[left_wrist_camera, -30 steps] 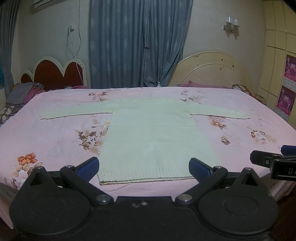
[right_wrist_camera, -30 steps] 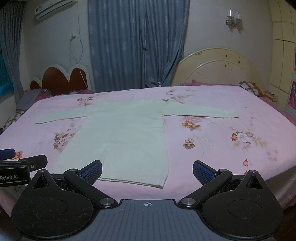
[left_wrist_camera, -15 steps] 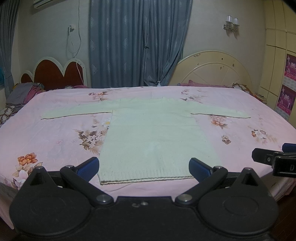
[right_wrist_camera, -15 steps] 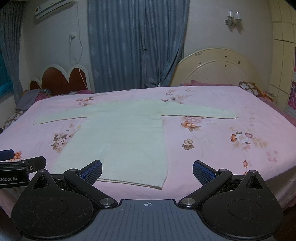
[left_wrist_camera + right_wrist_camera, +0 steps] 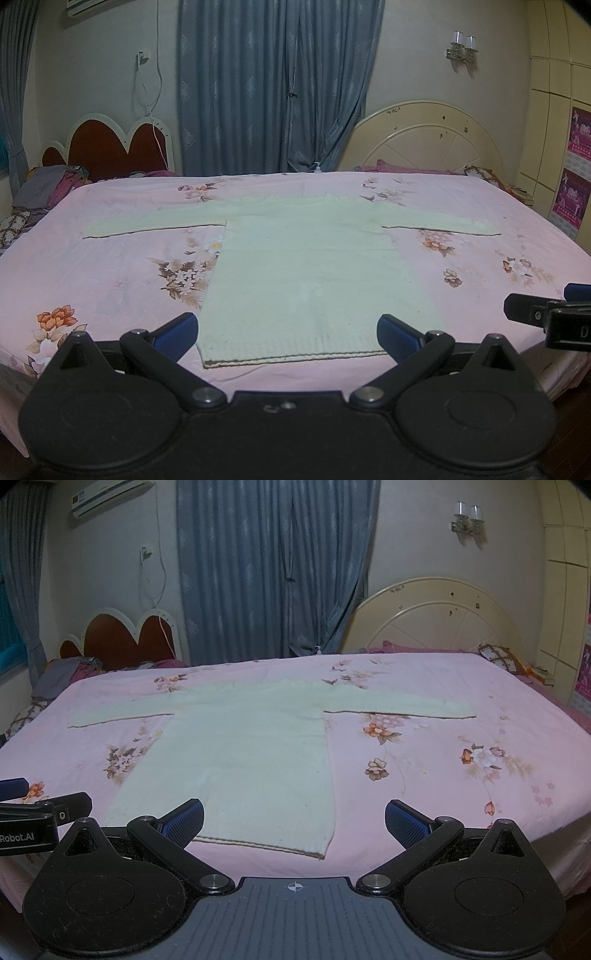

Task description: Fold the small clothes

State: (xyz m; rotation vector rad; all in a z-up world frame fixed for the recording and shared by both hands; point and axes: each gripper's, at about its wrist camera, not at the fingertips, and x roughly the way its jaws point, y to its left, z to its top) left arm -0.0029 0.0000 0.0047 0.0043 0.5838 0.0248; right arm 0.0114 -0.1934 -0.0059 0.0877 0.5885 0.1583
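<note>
A pale, cream-white knitted sweater (image 5: 310,266) lies flat and unfolded on the bed, spread out with both long sleeves stretched straight sideways. Its ribbed hem lies near the bed's front edge, the neckline farthest away, the fabric smooth.

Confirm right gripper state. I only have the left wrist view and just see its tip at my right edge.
Observer: The right gripper is open, with nothing between its blue pads.
Operator: Aimed at what?
Observer: In the right wrist view the sweater's near right hem corner lies in the gap between its fingers, not gripped.
Operator: Where's my gripper relative to it?
Observer: Your left gripper shows side-on at the left edge of the right wrist view, left of the hem.
</note>
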